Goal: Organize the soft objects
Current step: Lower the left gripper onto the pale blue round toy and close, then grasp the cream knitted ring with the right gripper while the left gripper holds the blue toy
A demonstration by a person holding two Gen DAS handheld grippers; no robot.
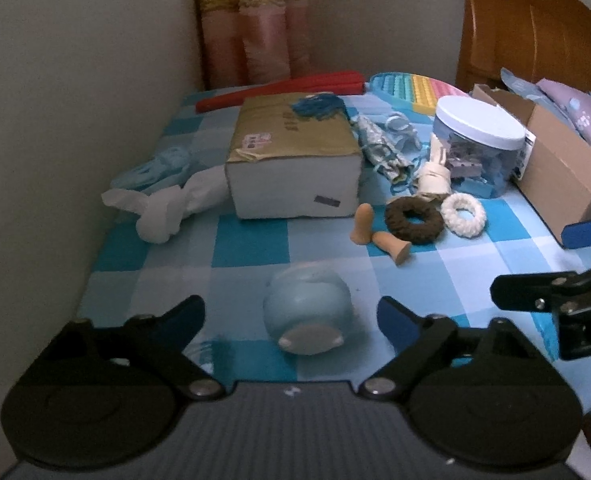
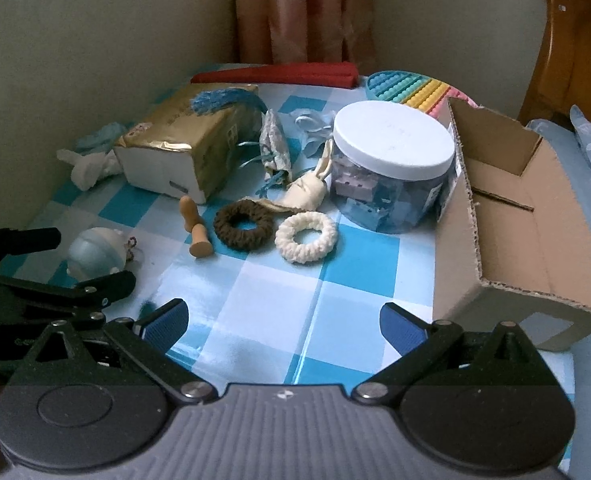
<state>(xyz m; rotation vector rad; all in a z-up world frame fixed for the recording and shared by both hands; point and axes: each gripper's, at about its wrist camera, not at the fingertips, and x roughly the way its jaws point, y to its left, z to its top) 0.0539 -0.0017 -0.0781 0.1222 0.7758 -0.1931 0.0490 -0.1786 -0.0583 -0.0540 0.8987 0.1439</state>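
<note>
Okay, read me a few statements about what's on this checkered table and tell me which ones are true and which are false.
1. The plastic jar has its white lid on. True.
2. The cardboard box is packed full. False: the inside that shows is bare.
3. The brown ring and white ring lie side by side. True.
4. The left tool is clamped on the blue ball. False: the ball sits between its fingers, but the pads stand clear of it.
5. The right tool holds the white ring. False: nothing is between its fingers.

no text can be read; print on the gold-topped box (image 1: 291,136) seems too blurred.
</note>
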